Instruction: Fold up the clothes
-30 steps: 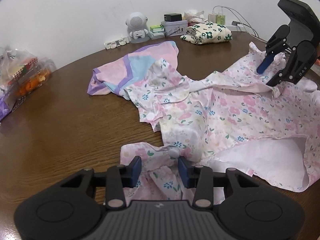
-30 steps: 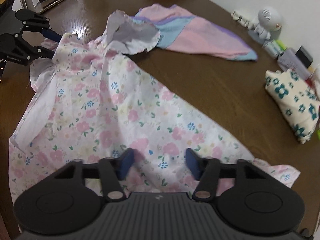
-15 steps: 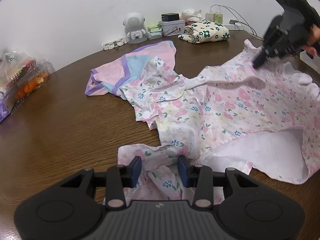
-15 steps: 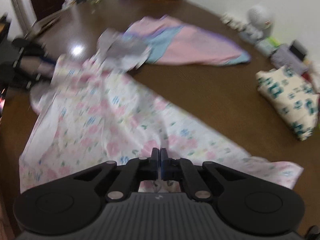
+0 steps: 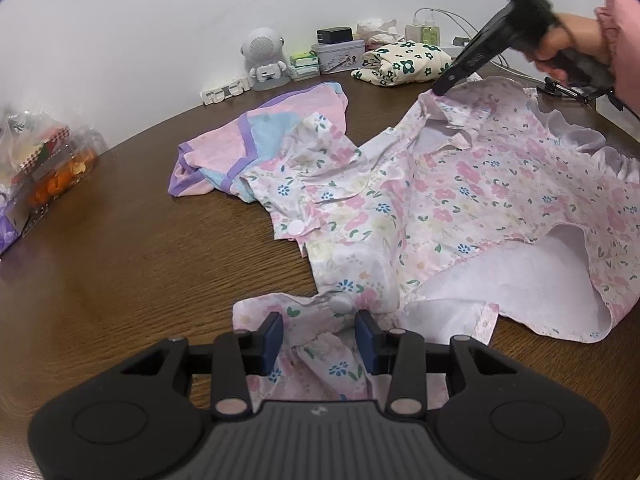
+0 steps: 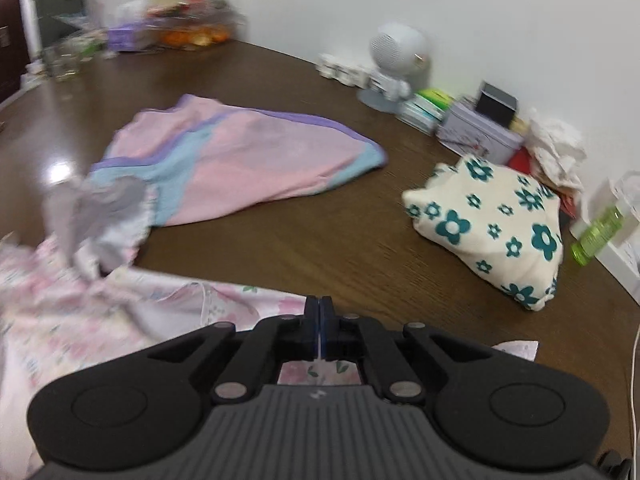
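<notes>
A pink floral garment (image 5: pixel 460 208) lies spread and rumpled on the brown wooden table (image 5: pixel 120 260). My left gripper (image 5: pixel 319 336) stands open low over its near corner, with cloth lying between the blue pads. My right gripper (image 5: pixel 442 89) is shut on the garment's far edge and holds that edge a little above the table. In the right wrist view the jaws of the right gripper (image 6: pixel 320 328) are pressed together, with the floral garment (image 6: pixel 80 320) trailing off blurred to the left. A pink, blue and purple garment (image 5: pixel 256 140) lies flat beyond it.
A folded cream garment with green flowers (image 6: pixel 492 232) sits near the wall. A white robot-shaped speaker (image 5: pixel 264 56), a tin box (image 5: pixel 338 56), a green bottle (image 6: pixel 596 236) and cables line the back edge. Snack bags (image 5: pixel 44 176) crowd the left side. A hand (image 5: pixel 576 40) holds the right gripper.
The right gripper closed on the floral garment's far edge, rolled and drew it up and away, stretching the cloth. The left gripper stayed still and open.
</notes>
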`<state>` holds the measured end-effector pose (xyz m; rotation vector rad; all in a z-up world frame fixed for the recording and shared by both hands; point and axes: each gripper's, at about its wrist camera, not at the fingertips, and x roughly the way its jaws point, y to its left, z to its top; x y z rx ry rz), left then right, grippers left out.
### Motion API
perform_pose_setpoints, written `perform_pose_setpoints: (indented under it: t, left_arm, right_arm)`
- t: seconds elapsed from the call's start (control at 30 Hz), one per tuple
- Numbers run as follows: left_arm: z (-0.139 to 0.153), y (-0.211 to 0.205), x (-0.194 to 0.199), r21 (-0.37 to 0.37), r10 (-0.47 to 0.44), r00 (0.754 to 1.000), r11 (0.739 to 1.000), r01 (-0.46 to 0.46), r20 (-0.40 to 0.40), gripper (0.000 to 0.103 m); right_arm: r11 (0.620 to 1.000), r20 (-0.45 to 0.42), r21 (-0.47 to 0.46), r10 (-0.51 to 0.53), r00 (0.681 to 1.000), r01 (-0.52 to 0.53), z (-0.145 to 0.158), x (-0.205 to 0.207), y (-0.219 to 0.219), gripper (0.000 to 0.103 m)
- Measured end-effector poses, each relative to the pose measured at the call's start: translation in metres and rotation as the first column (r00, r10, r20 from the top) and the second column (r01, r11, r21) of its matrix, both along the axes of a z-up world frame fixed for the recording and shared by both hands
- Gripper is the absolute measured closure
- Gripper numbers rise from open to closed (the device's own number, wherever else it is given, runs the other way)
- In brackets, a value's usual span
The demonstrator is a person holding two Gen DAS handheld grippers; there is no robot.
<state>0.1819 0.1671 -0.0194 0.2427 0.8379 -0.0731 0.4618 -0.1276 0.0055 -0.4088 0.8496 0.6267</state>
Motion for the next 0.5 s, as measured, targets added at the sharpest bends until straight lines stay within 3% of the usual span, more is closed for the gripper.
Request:
perform_pose_setpoints:
  t: [0.2,0.27,0.3,0.33,0.43,0.5]
  left_arm:
    - [0.001,0.001,-0.001,-0.009,0.007,1.0,1.0,-0.007,-0.001,0.065]
    - [0.003,0.001,-0.001,-0.019,0.008,1.0,1.0,-0.008,0.0,0.063]
    - [0.006,0.002,-0.002,-0.031,0.009,1.0,0.999,-0.008,0.005,0.061]
    - [0.009,0.003,-0.003,-0.044,0.009,1.0,0.999,-0.008,0.009,0.058]
    - [0.03,0.006,-0.009,-0.077,0.013,0.998,0.997,-0.007,0.069,0.044]
    - [0.048,0.004,-0.009,-0.061,0.003,0.992,0.998,0.004,0.124,0.034]
  right_arm:
    - [0.998,0.0,0.035,-0.043,0.999,0.042,-0.013,0.008,0.008,0.099]
    - [0.993,-0.007,0.098,-0.072,0.997,0.073,-0.003,0.005,-0.003,0.084]
    - [0.986,-0.007,0.137,-0.091,0.996,0.091,0.005,0.002,-0.011,0.061]
    - [0.978,0.002,0.179,-0.113,0.994,0.111,0.014,-0.002,-0.022,0.049]
    - [0.951,0.012,0.276,-0.151,0.988,0.142,0.04,-0.022,-0.059,0.048]
    - [0.947,0.018,0.285,-0.159,0.987,0.147,0.05,-0.039,-0.082,0.047]
